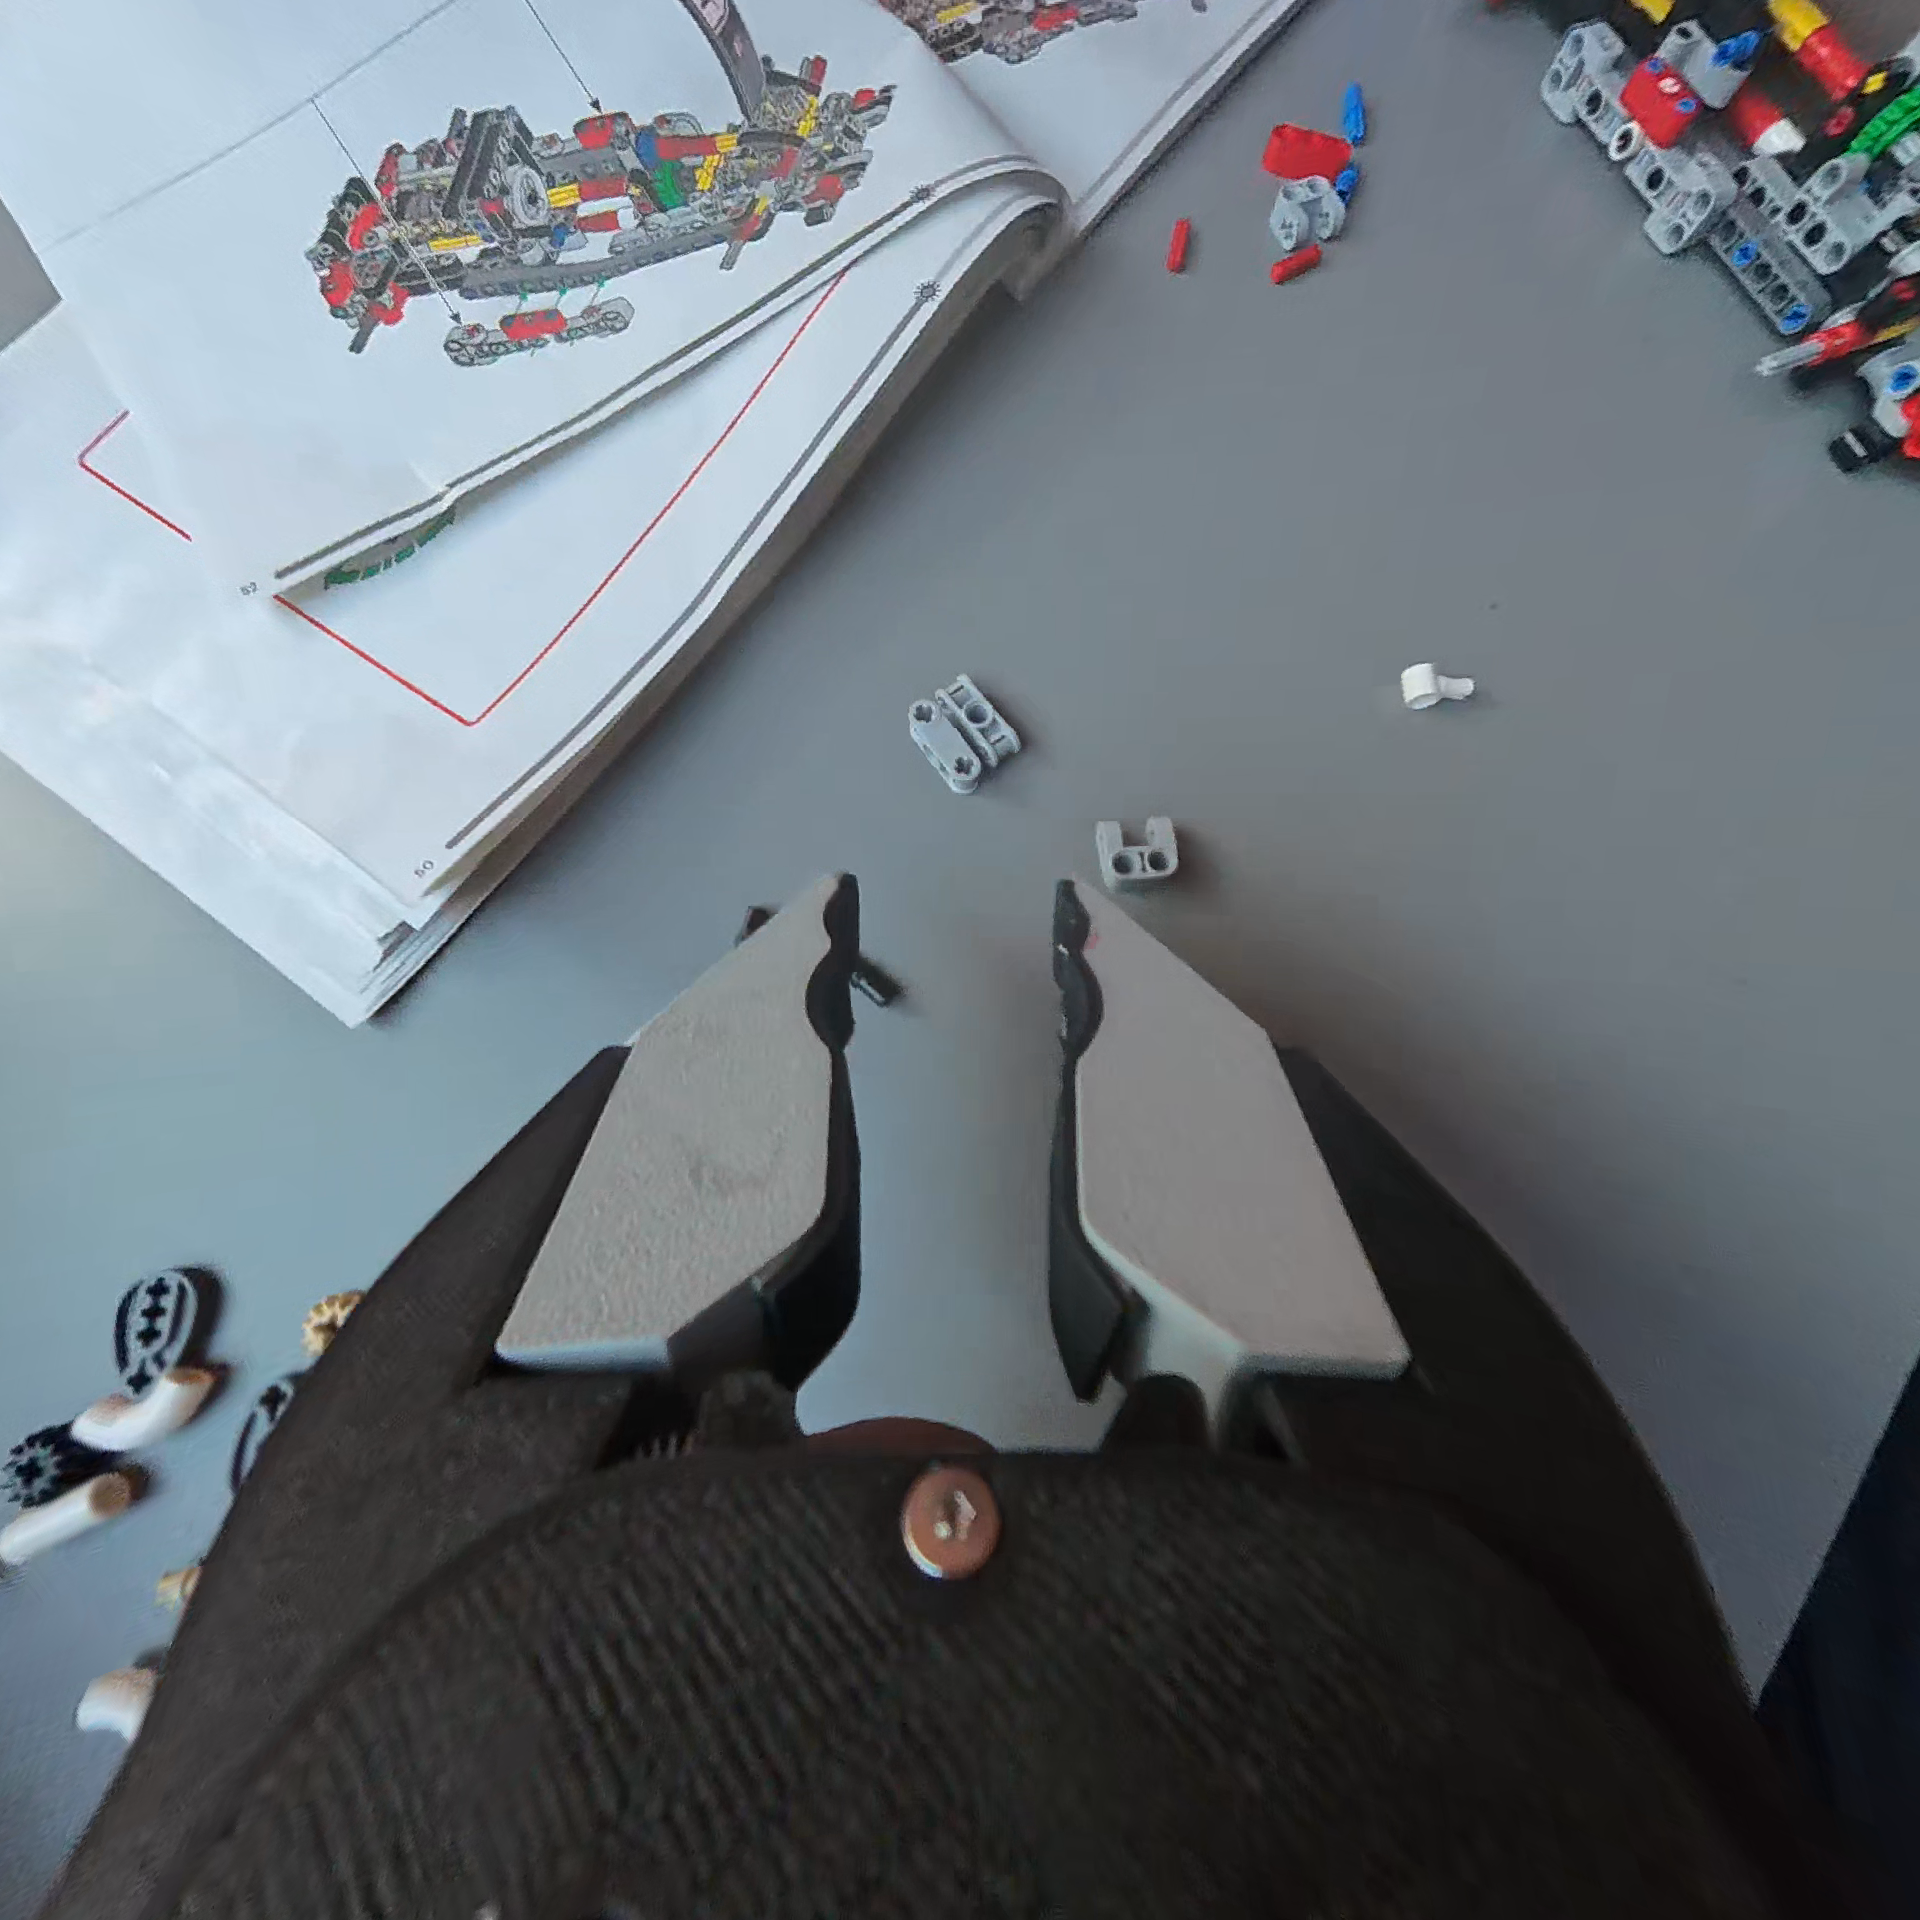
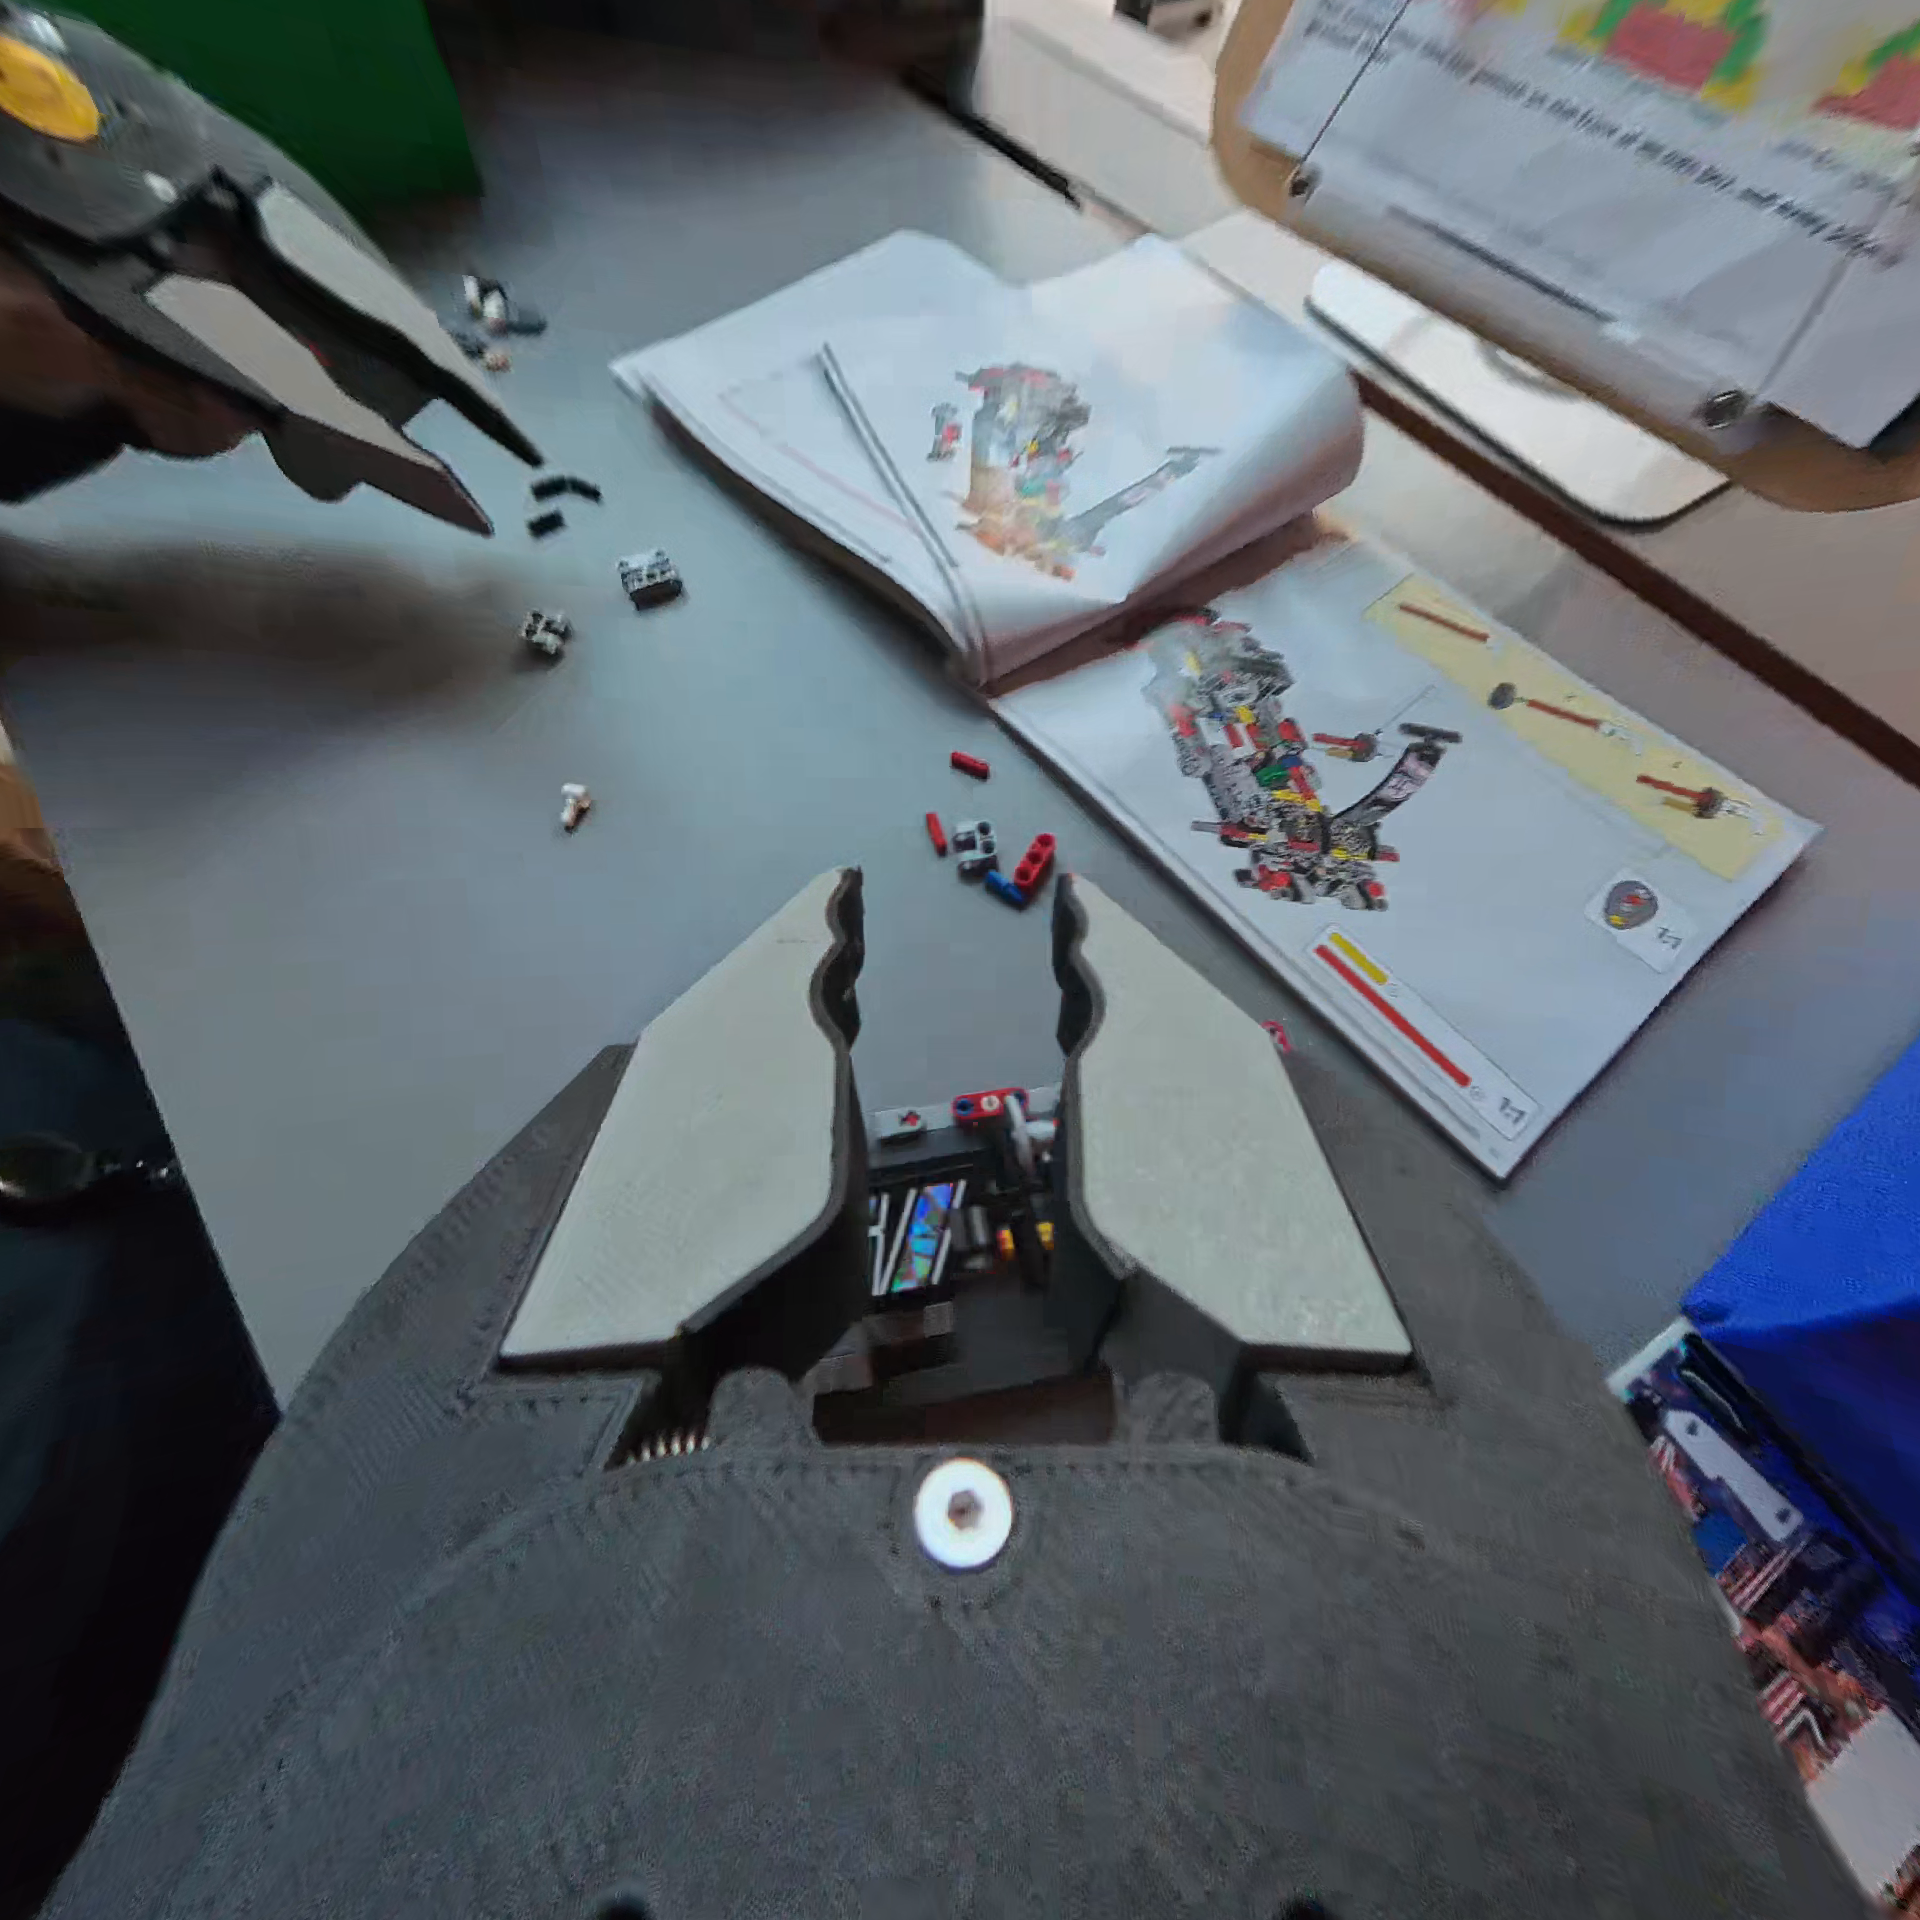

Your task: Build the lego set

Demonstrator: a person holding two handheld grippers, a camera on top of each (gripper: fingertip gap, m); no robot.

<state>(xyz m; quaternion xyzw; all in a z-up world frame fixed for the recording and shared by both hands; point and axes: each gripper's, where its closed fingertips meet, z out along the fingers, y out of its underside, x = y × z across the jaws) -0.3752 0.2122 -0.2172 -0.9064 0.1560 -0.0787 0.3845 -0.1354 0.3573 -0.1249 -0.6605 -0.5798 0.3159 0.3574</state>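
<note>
Grey connector (image 1: 1135, 854) lies on the table (image 1: 1351, 1039) just ahead of the left gripper's (image 1: 956, 904) right fingertip, outside its parted, empty jaws. It is probably light, rigid, slick plastic; grip across its flat sides. Right gripper (image 2: 956, 904) stands parted above a brick model (image 2: 956, 1195).

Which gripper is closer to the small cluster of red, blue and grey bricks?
Right. The right gripper has the brick cluster just past its fingertips; the left gripper hovers farther off, across the table.
</note>
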